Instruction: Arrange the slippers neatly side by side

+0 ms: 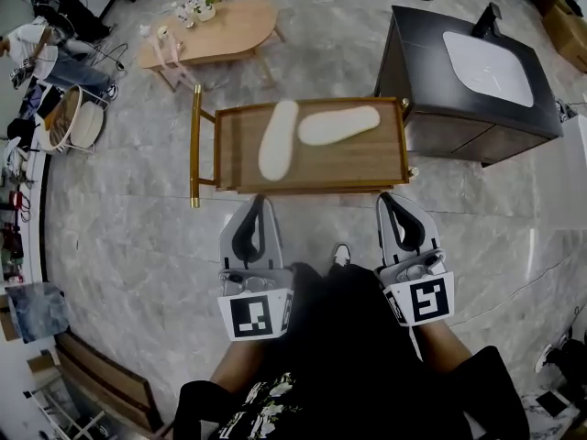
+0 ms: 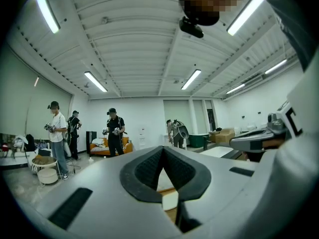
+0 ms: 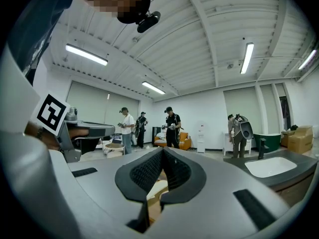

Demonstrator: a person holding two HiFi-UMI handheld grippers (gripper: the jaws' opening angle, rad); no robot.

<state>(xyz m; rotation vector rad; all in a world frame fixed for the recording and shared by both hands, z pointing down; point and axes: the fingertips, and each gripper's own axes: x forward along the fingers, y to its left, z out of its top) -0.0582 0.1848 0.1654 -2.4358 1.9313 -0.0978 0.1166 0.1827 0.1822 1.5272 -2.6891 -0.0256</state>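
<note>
Two cream slippers lie on a wooden tray table [image 1: 362, 163] in the head view. The left slipper [image 1: 278, 139] runs nearly lengthwise away from me, and the right slipper [image 1: 338, 125] lies slanted across, so their far ends almost meet. My left gripper [image 1: 260, 203] hovers just before the table's near edge, shut and empty. My right gripper [image 1: 389, 198] is level with it near the table's right corner, also shut with nothing held. In the left gripper view a sliver of a pale slipper [image 2: 169, 199] shows below the closed jaws.
A black cabinet with a white basin [image 1: 486, 67] stands to the right of the tray table. An oval wooden coffee table [image 1: 215, 30] is farther back left. Several people stand across the room [image 3: 172, 126]. My own shoe [image 1: 341, 255] shows on the grey floor.
</note>
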